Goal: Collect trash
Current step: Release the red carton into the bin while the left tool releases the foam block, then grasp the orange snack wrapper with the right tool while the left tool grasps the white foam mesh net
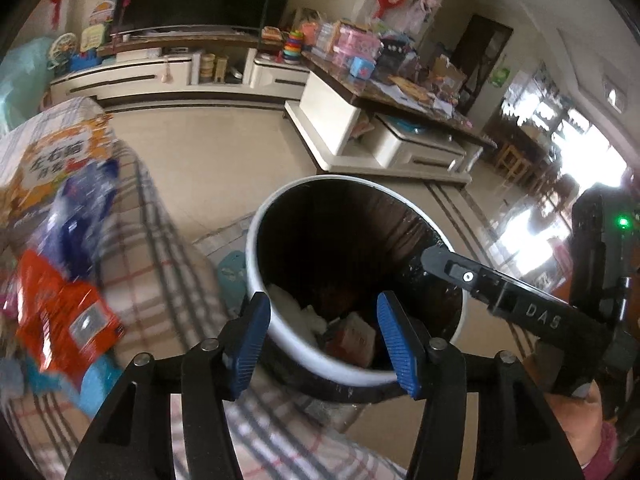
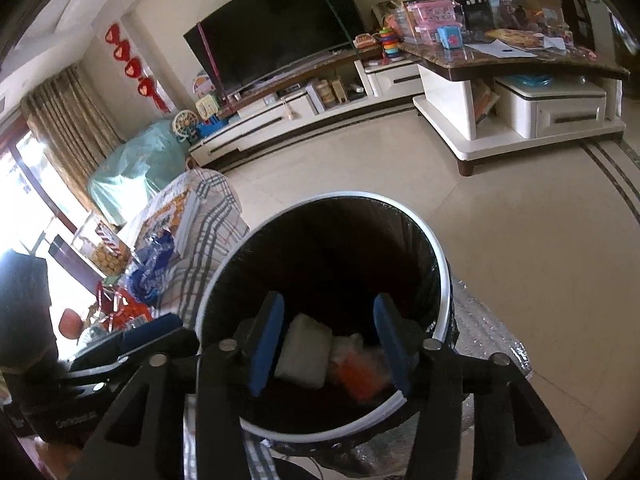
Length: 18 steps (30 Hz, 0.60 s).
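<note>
Over the trash bin (image 1: 256, 264) we hold both grippers, left gripper (image 1: 323, 334) and right gripper (image 2: 329, 346), part-open and empty; only the right view shows a pale block (image 2: 306, 354), perhaps foam, inside.

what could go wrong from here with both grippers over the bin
1. The right gripper and left gripper both hang open over the trash bin, close together; they could knock into each other.
2. More wrappers lie on the checked cover beside the bin; reaching for them could catch the rim and tip the bin.
</note>
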Tool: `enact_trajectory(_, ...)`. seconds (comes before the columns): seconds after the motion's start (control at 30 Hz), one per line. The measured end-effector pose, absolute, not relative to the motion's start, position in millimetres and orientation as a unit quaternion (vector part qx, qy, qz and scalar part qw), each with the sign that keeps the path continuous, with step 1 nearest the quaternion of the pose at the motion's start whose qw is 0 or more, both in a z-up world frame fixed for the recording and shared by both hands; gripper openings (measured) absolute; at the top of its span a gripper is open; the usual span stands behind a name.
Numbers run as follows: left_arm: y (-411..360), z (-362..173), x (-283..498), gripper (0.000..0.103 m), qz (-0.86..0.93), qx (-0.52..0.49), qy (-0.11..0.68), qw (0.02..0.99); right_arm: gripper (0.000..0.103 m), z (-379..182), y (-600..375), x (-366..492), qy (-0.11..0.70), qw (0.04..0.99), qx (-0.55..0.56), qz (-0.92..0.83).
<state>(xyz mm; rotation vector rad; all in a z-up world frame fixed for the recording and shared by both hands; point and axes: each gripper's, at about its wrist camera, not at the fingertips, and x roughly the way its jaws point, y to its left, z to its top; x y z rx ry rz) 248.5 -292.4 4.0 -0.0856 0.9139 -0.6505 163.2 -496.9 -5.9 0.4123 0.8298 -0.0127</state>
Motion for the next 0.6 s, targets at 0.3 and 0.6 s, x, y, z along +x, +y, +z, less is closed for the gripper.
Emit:
enact_trajectory(0.3,-221,-17,190,0.065,-0.255,-0.064,0.418,0.870,0.083,-4,-448,142,0.381,0.898,0.217,0.037)
enact_trajectory(0.6,-143,-17,150,0.065,-0.194,-0.098,0.412,0.885,0.084,-12,-386,142,0.400,0.888,0.206,0.093)
